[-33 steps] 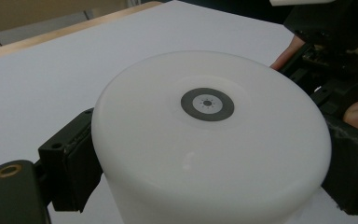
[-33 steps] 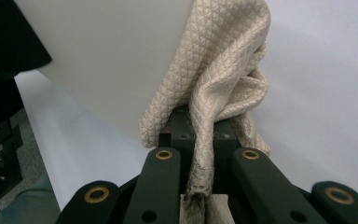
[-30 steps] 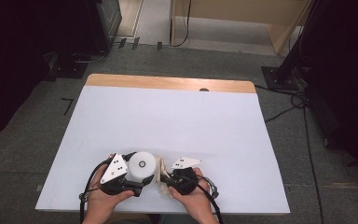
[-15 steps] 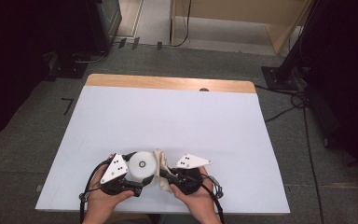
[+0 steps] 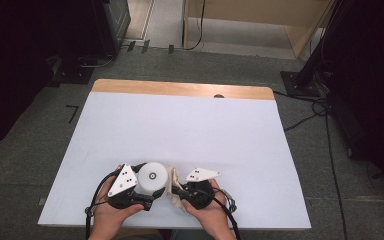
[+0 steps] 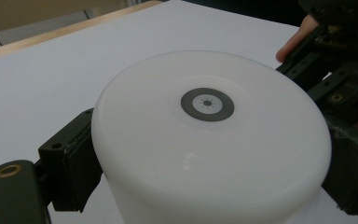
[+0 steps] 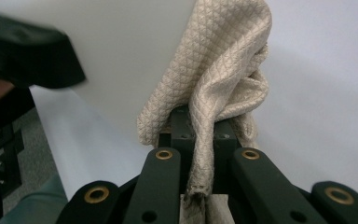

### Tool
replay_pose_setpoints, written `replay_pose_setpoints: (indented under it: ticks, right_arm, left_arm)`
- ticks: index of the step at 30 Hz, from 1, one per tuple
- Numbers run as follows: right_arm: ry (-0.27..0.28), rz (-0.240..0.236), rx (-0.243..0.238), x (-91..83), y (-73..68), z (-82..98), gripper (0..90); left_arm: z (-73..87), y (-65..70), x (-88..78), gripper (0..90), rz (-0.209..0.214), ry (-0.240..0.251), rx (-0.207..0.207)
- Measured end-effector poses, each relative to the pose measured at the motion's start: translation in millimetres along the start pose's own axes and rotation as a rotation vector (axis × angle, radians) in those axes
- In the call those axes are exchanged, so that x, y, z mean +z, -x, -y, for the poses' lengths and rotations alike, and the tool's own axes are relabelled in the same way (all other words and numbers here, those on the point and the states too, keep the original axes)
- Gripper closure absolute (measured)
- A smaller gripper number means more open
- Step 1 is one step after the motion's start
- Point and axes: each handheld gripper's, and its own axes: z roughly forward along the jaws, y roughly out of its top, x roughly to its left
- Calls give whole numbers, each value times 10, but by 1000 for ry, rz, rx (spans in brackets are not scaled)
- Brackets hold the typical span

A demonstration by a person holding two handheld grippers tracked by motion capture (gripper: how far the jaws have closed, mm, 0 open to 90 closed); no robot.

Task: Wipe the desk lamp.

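Note:
A white round container point(image 5: 152, 176) stands near the table's front edge, its flat top marked with a small grey ring point(image 6: 207, 103). My left gripper point(image 5: 149, 189) is shut on the container point(image 6: 209, 149), one jaw on each side of its wall. To its right, my right gripper point(image 5: 174, 189) is shut on a beige quilted cloth point(image 7: 219, 70). The cloth point(image 5: 172, 181) is bunched against the container's side point(image 7: 130, 51). In the left gripper view the right gripper point(image 6: 335, 70) sits just beyond the container.
The white table top point(image 5: 180, 130) stretches away toward a wooden strip point(image 5: 180, 89) at its far edge. Black stands and cables point(image 5: 310, 107) lie on the grey floor around the table. Both hands rest at the front edge.
The right gripper with the cloth slid a little to the right and came back against the container's side. The left gripper and the container stayed put.

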Motion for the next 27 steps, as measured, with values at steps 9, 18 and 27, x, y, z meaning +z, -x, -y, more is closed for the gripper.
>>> replay_pose_setpoints:
  ticks: [9,18,27]
  right_arm:
    - [-20,4,-4,20,5,16,849]
    - [17,14,-5,-90,48,-53,848]
    - [27,27,20,-134,151,-53,847]
  left_arm:
    - [-2,1,-1,83,0,-2,0]
    - [23,98,-15,68,-85,19,-9]
    - [-32,270,45,0,-244,-25,-116]
